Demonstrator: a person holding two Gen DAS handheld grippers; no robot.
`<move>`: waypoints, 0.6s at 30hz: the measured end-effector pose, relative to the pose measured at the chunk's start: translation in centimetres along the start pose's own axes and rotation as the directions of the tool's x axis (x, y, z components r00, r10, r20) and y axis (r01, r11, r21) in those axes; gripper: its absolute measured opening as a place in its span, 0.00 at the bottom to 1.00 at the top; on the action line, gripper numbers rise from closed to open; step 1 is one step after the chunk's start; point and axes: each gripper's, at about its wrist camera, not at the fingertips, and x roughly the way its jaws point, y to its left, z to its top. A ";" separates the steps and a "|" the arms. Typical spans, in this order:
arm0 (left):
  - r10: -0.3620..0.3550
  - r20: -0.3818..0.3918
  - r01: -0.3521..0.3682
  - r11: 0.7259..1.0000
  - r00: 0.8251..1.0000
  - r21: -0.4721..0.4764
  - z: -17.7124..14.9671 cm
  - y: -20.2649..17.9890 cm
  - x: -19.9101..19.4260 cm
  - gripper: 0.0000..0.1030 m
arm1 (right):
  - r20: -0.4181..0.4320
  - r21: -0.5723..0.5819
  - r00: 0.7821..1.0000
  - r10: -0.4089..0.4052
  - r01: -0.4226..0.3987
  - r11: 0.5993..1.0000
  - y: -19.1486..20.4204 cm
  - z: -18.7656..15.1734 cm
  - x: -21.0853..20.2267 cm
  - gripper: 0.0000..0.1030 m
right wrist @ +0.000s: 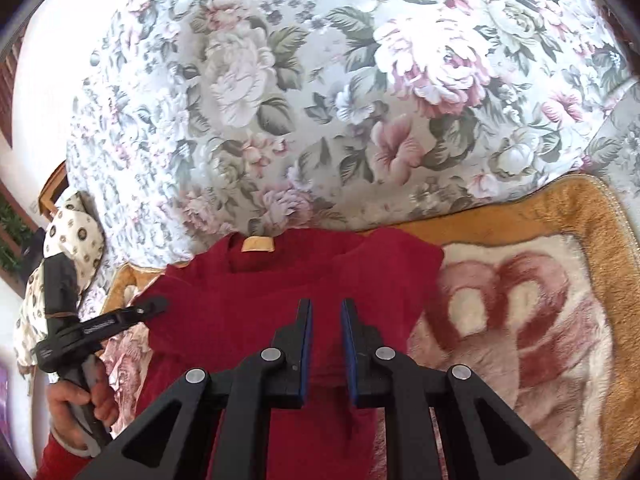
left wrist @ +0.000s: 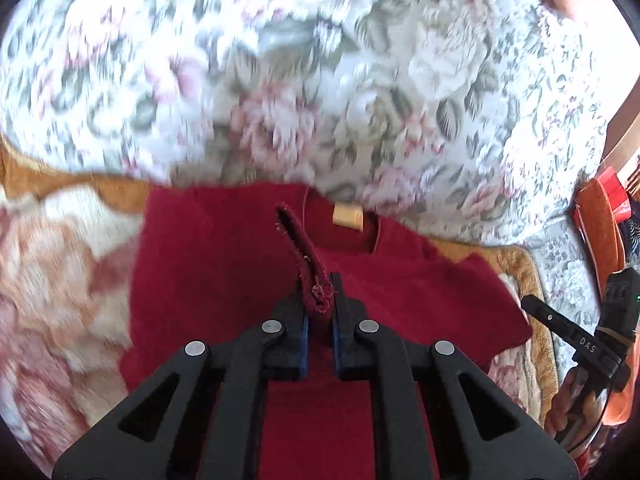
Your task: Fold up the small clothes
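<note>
A small dark red shirt [left wrist: 224, 264] lies on a plush blanket, its collar with a tan label [left wrist: 347, 216] at the far end. My left gripper [left wrist: 318, 300] is shut on a raised fold of the shirt's hem edge [left wrist: 308, 264], lifting it off the cloth. In the right wrist view the same shirt [right wrist: 240, 312] lies flat, label [right wrist: 258, 243] at the top. My right gripper [right wrist: 326, 312] is open, its jaws a small gap apart, hovering over the shirt's right half. Nothing is between its pads.
A large floral pillow [left wrist: 320, 80] bulges just beyond the collar, also in the right wrist view [right wrist: 320, 100]. The orange-edged plush blanket [right wrist: 540, 300] spreads to both sides. The other gripper and the hand holding it show at each view's edge [left wrist: 592, 344] [right wrist: 80, 332].
</note>
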 end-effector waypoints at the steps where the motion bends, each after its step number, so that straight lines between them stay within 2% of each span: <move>1: 0.014 0.023 -0.015 1.000 1.000 0.014 0.8 0.0 -0.6 0.07 | 0.003 0.013 1.000 0.004 -0.004 1.000 -0.3 0.4 0.1 0.12; 4: 0.056 0.079 -0.057 0.998 0.995 0.008 2.6 1.3 -2.4 0.06 | 0.009 0.022 1.000 0.019 -0.019 1.000 -0.1 1.2 0.3 0.12; 7: 0.115 0.078 -0.114 0.993 0.990 -0.026 2.4 3.6 -2.3 0.06 | 0.010 -0.036 1.000 0.025 -0.024 0.999 1.5 1.4 1.0 0.12; 10: 0.173 -0.002 -0.173 0.982 0.985 -0.081 0.4 6.6 0.2 0.06 | -0.061 -0.134 0.998 0.010 -0.018 0.991 3.4 0.4 3.8 0.12; 12: 0.197 -0.061 -0.203 0.973 0.978 -0.111 -1.2 8.3 1.9 0.06 | -0.144 -0.206 0.988 -0.047 0.016 0.978 4.1 -0.9 6.3 0.12; 14: 0.173 -0.087 -0.186 0.969 0.981 -0.164 -2.1 9.9 2.7 0.06 | -0.199 -0.286 0.969 -0.144 0.084 0.955 4.3 -2.4 8.5 0.12; 15: 0.155 -0.084 -0.168 0.968 0.984 -0.186 -2.2 10.3 2.6 0.07 | -0.206 -0.317 0.965 -0.160 0.089 0.944 4.2 -2.8 8.9 0.12; 16: 0.142 -0.079 -0.155 0.968 0.987 -0.197 -2.2 10.6 2.4 0.07 | -0.187 -0.333 0.971 -0.151 0.082 0.939 4.3 -2.9 8.6 0.12; 18: 0.142 -0.074 -0.153 0.970 0.987 -0.187 -2.1 10.4 2.0 0.07 | -0.196 -0.326 0.968 -0.157 0.087 0.941 4.2 -2.4 8.0 0.12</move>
